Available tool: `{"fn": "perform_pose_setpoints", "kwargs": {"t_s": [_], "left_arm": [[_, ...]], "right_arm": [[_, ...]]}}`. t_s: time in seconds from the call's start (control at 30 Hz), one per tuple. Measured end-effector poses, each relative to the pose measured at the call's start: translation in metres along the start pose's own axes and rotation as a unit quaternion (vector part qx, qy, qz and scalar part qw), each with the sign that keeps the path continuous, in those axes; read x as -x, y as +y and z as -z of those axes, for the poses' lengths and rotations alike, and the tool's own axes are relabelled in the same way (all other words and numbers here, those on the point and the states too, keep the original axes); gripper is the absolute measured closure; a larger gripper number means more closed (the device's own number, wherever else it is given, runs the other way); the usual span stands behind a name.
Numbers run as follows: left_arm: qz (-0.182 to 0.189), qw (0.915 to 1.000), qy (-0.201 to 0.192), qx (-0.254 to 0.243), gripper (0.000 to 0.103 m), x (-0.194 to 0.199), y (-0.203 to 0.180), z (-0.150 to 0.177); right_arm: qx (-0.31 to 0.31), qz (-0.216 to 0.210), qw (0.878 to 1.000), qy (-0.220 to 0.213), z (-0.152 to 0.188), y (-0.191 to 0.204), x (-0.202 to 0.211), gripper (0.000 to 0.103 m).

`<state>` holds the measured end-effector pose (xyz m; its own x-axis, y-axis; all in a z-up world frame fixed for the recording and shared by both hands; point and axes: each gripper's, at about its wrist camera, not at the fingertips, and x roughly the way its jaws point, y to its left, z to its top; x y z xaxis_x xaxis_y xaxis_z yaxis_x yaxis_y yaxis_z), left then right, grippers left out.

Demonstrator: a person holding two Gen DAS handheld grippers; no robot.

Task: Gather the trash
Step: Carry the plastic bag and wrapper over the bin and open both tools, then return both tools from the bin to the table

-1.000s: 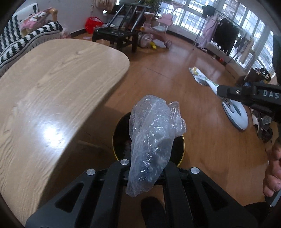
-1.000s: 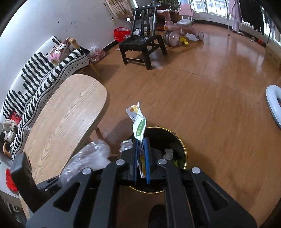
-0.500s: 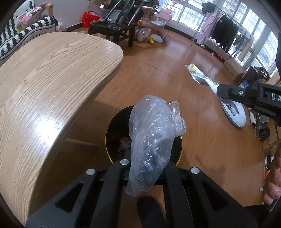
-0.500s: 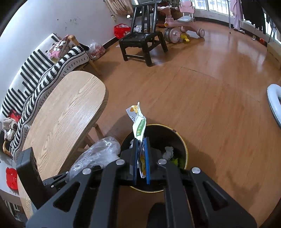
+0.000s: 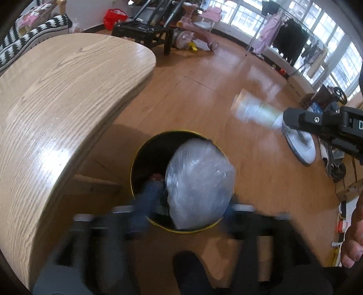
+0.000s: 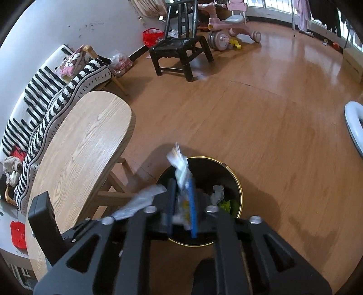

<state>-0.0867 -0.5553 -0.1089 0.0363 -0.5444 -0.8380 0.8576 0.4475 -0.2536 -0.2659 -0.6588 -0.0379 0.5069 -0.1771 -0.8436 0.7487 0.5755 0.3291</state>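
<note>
A black trash bin with a gold rim stands on the wood floor below both grippers. My left gripper is opening, its fingers blurred and spread wide. The clear crumpled plastic bag hangs free between them over the bin mouth. My right gripper is opening too, with its blue pads slightly apart. A green and white snack wrapper sits loose and blurred between them above the bin. Crumpled paper and green scraps lie inside the bin.
A light wooden table curves close to the bin on the left, with a striped sofa behind it. A black chair and a pink tricycle stand farther off. A white round object lies on the floor at right.
The left jaws have sprung wide and let go of the plastic bag, which is dropping toward the bin. The right pads have parted and the wrapper is slipping down.
</note>
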Motion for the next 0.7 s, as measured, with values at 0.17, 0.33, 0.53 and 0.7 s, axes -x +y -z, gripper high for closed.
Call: {"fn": "perform_pose_setpoints", "kwargs": {"t_s": [0.17,0.33,0.53,0.7], "left_arm": [[0.003,0.9999,-0.011,-0.004,0.027,0.005,-0.003,-0.002],[0.001,1.0000,-0.004,0.003,0.025,0.003,0.001,0.001],[0.001,0.9999,-0.009,0.010,0.022,0.011,0.003,0.003],[0.006,0.9997,-0.021,0.008,0.013,0.035,0.007,0.008]], "right_arm": [[0.009,0.007,1.000,-0.028,0.000,0.004,0.011,0.022],[0.013,0.007,1.000,-0.022,0.001,0.006,0.007,0.022],[0.015,0.009,1.000,-0.021,-0.001,0.006,0.006,0.022],[0.029,0.005,0.999,-0.029,-0.003,0.025,0.009,0.013]]}}
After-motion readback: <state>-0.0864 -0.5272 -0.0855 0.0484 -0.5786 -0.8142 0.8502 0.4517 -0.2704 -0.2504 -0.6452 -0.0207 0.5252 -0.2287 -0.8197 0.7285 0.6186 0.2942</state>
